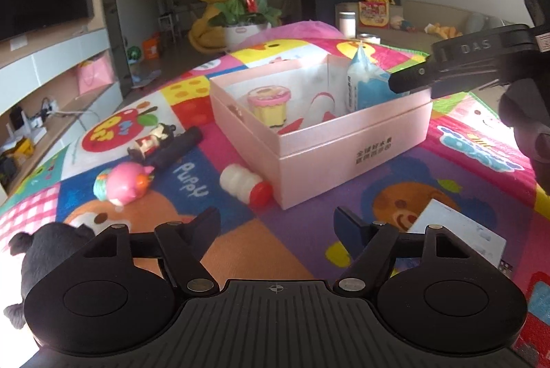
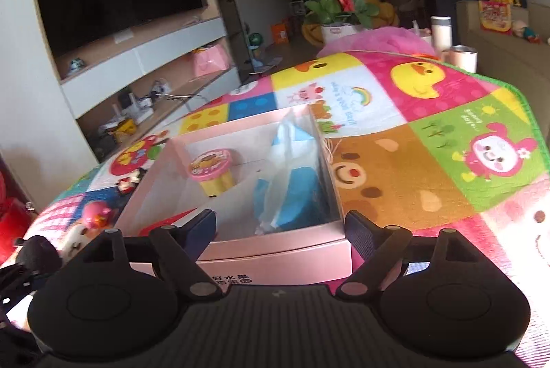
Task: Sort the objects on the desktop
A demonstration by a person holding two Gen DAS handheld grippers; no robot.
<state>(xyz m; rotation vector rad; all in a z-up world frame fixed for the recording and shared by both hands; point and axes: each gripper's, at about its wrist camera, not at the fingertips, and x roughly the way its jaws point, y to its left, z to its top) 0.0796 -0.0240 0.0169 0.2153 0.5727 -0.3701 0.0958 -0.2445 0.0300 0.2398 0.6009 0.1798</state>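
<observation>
A pink box (image 1: 343,141) sits on the colourful mat; it also shows in the right wrist view (image 2: 275,251). Inside are a pink-lidded yellow cup (image 1: 270,105) (image 2: 213,172), a blue-and-white tissue pack (image 1: 364,82) (image 2: 292,186) and a red-and-white item (image 1: 318,113). My left gripper (image 1: 276,227) is open and empty, low over the mat in front of the box. My right gripper (image 2: 280,227) is open and empty, over the box's near edge; it also shows in the left wrist view (image 1: 409,79). On the mat left of the box lie a white bottle with red cap (image 1: 245,184), a pink pig toy (image 1: 123,184), a small figurine (image 1: 151,141) and a dark tube (image 1: 178,144).
A black plush toy (image 1: 44,251) lies at the mat's near left. A white card (image 1: 457,230) lies on the mat at the right. A flower pot (image 1: 240,7) and two cups (image 2: 450,48) stand beyond the mat's far edge.
</observation>
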